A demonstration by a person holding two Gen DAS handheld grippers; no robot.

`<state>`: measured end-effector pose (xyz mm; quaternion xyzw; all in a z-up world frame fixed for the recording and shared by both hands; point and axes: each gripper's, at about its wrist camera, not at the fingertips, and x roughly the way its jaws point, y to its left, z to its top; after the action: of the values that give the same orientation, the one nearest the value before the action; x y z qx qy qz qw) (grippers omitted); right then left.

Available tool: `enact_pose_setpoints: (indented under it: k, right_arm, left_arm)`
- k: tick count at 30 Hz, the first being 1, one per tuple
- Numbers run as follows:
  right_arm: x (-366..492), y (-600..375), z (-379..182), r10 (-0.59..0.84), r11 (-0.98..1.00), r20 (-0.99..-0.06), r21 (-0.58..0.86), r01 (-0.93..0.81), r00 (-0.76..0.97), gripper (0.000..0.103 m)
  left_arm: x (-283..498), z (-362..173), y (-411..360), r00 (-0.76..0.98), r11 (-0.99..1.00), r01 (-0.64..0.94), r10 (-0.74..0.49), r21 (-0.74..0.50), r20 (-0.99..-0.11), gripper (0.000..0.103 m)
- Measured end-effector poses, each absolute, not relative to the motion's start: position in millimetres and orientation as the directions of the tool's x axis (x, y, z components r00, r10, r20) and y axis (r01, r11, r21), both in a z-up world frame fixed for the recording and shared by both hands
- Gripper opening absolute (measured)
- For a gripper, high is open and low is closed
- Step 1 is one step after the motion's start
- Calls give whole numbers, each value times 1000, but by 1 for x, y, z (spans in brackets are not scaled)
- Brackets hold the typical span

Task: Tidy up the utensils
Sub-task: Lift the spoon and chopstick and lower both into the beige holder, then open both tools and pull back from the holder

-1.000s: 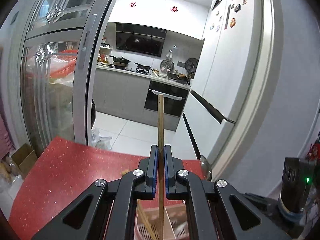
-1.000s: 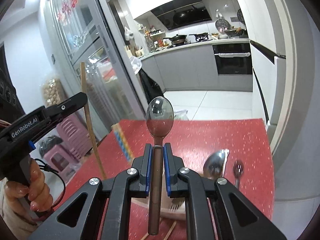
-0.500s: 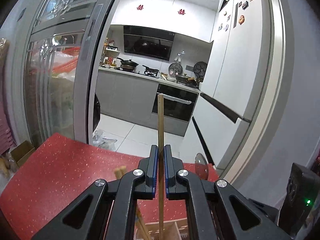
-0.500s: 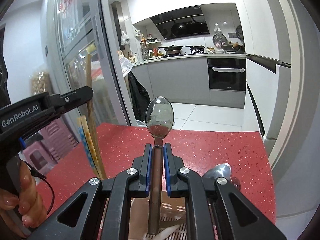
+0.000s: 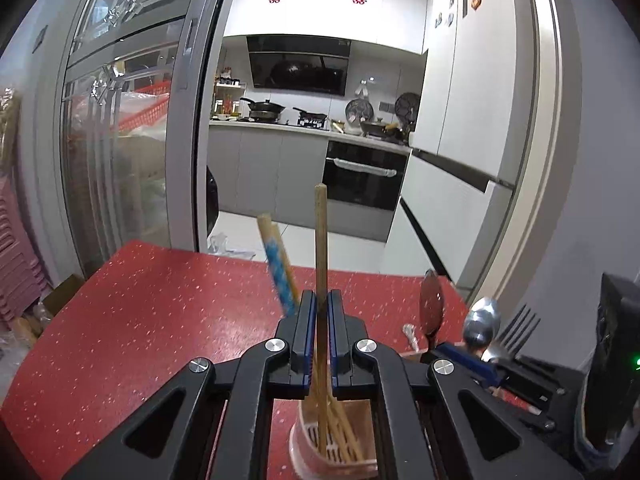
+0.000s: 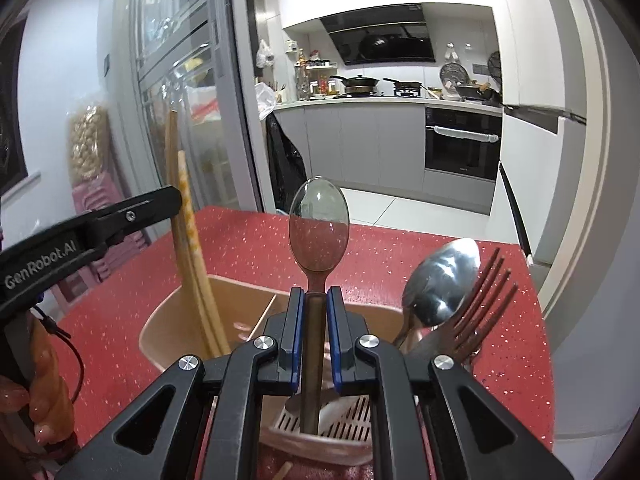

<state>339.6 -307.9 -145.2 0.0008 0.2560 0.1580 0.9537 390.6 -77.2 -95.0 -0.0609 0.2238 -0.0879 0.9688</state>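
Observation:
My left gripper [image 5: 319,308] is shut on a wooden chopstick [image 5: 320,240], held upright with its lower end inside the pink utensil holder [image 5: 304,446] among several other chopsticks [image 5: 280,268]. My right gripper [image 6: 315,312] is shut on a brown-handled spoon [image 6: 319,228], upright, its handle end down in the holder's [image 6: 168,320] near slotted compartment. A silver spoon [image 6: 440,280] and a reddish fork [image 6: 484,300] stand in the holder at the right. The left gripper [image 6: 152,208] shows at the left of the right wrist view.
The holder stands on a red speckled table [image 5: 140,320]. A loose chopstick end [image 6: 282,472] lies on the table by the holder. A glass sliding door [image 5: 132,140] is at the left, a white fridge [image 5: 472,120] at the right, the kitchen beyond.
Both grippers have moved down over the holder. The chopstick and the spoon handle now reach into its compartments. The silver spoon and fork have come into close view.

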Motion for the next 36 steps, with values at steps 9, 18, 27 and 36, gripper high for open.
enact_pose_setpoints:
  k: [9,18,27,36]
  right_arm:
    - [341,-306,-143,319,944,-538,103,-314,780,13]
    - [333,-315,-136,347,936,-560,160,-313,752,29]
    - [300,-321,-120,374,927,-551,206,-313,746,46]
    - [262,-322,-116,392,919,-561,264,-292,729,50]
  left_arm:
    - [384,-103,-72,856,982,119,-175,-144,-486,30]
    - [373,-104,-70,841,983,119,-174,-138,-512,30]
    - [353,-102,-65,829,984,116,-171,-136,-533,30]
    - [326,-114,-54,793,988,94,-147,-120,-591,30]
